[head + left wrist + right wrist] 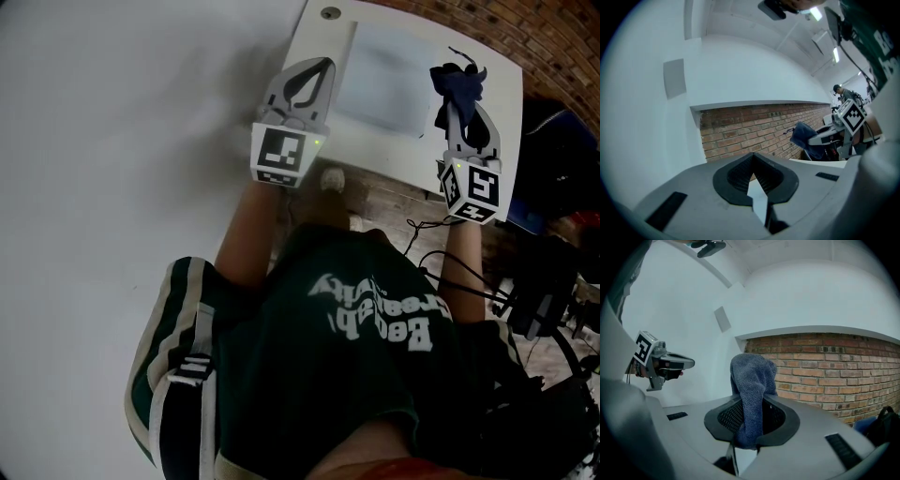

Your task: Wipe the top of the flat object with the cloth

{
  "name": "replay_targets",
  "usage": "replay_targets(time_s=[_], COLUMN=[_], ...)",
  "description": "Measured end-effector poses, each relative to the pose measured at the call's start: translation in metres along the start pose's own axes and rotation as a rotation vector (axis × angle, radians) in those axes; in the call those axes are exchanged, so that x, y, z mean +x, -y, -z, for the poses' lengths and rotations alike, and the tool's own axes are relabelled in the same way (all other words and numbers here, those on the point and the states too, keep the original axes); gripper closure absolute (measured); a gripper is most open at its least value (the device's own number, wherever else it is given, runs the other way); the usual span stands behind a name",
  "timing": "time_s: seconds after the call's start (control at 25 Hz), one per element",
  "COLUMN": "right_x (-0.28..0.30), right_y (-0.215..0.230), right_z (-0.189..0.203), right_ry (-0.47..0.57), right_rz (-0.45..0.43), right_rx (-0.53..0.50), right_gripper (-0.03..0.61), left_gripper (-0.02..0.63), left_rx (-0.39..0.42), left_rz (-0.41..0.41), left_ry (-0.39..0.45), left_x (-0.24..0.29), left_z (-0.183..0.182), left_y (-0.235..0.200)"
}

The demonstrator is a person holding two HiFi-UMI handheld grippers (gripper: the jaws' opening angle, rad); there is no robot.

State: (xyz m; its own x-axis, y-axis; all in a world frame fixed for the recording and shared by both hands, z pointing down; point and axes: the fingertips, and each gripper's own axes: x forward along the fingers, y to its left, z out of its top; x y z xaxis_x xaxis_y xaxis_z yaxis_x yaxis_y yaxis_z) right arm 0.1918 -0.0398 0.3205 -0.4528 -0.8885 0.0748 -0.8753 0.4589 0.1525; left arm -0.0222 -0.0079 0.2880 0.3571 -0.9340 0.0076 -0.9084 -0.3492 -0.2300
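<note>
Currently, cloth (459,82): pinched in right claw (452,101), held above the surface's (319,42) right edge, beside flat object (389,80). Left claw (322,67): pressed together, empty, at left edge. Risk judged: the loosely bunched cloth could be dragged free during wiping.

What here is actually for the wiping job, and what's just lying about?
For the job:
blue cloth, pinched in the right claw
flat grey panel
white table under it

Just about:
cables on the floor
dark bag beside the table
left claw, shut and empty
</note>
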Motion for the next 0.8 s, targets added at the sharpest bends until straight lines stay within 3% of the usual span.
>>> replay_targets(time_s=[0.64,0.8], right_x=[0.146,0.173], right_y=[0.021,0.013], right_z=[-0.016,-0.004], right_ry=[-0.063,-0.101], right_rz=[0.046,0.063], right_rx=[-0.012,-0.015], right_gripper=[0.520,0.520], left_gripper=[0.617,0.617], left_rx=[0.000,-0.013], left_rz=[0.114,0.154], left_ry=[0.020,0.028], left_x=[0.135,0.157], left_z=[0.011,0.029], left_y=[-0.089,-0.106])
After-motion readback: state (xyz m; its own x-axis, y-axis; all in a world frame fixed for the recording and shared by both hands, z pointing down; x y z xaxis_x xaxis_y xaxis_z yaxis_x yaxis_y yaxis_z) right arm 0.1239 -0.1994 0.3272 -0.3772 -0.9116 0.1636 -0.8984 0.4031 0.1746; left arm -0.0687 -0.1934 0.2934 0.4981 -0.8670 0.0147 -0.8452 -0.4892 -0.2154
